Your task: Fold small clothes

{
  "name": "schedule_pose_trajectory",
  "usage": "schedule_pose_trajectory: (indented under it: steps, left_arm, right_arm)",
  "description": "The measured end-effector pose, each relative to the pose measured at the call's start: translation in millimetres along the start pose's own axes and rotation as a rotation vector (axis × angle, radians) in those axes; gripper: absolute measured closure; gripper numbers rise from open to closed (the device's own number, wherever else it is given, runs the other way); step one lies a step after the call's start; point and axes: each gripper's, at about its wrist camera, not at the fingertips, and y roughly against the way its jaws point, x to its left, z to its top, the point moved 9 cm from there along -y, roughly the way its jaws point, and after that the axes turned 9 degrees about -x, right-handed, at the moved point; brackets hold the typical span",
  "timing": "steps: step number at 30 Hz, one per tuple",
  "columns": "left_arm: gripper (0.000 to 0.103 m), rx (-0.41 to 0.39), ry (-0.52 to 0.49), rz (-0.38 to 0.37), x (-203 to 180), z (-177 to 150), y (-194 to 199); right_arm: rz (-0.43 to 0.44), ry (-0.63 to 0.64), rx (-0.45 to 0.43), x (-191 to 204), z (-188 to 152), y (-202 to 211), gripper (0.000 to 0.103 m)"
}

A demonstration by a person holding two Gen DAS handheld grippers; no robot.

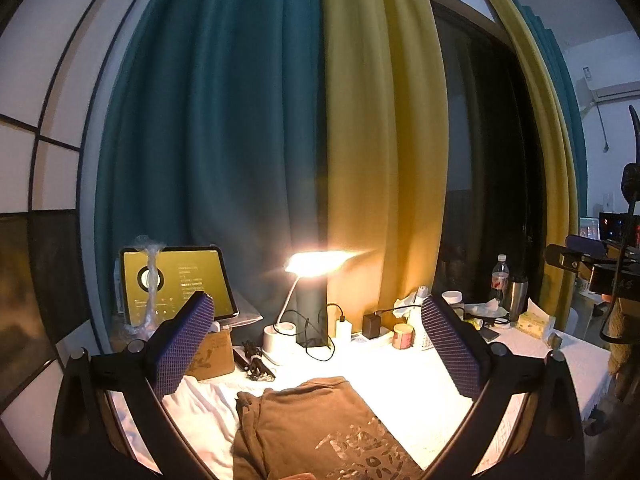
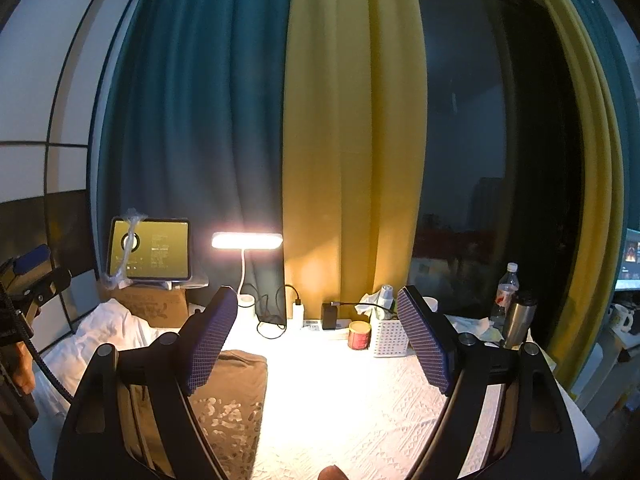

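Two grippers, both with nothing in them. Your left gripper [image 1: 316, 344] hangs above the bench with its fingers [image 1: 182, 346] spread wide, and the brown shirt [image 1: 316, 428] lies flat on the white bench cover [image 1: 420, 392] right below the gap between them. You can see the collar end pointing toward the far edge and a pale printed pattern on the part nearest you. The shirt looks partly folded, with one side bunched up next to a crumpled white cloth [image 1: 200, 408] toward the left edge of the bench.

Your right gripper [image 2: 318, 346] is also spread wide, fingers [image 2: 426, 344] apart and touching nothing. From that view the shirt [image 2: 228, 404] sits under and behind the left-hand finger, over toward the left side of the bench, while the space between the fingers is bare cover.

Along the far edge there's a lit desk lamp [image 1: 316, 264], a tablet [image 1: 176, 284] propped on a cardboard box [image 1: 212, 354] at the far left corner, a charger block [image 1: 372, 325], a small red tin [image 2: 359, 335], and a white perforated basket [image 2: 388, 334]. A plastic bottle [image 2: 506, 292] and a steel flask [image 2: 519, 318] stand near the far right corner. Teal and yellow curtains [image 2: 352, 140] hang behind it all.
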Motion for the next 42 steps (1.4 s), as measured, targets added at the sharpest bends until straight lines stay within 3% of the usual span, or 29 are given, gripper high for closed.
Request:
schedule_pose_trajectory:
  steps: [42]
  left_arm:
    - [0.001, 0.036, -0.006, -0.027, -15, -5, -13]
  right_arm:
    - [-0.024, -0.015, 0.029, -11, -14, -6, 0.019]
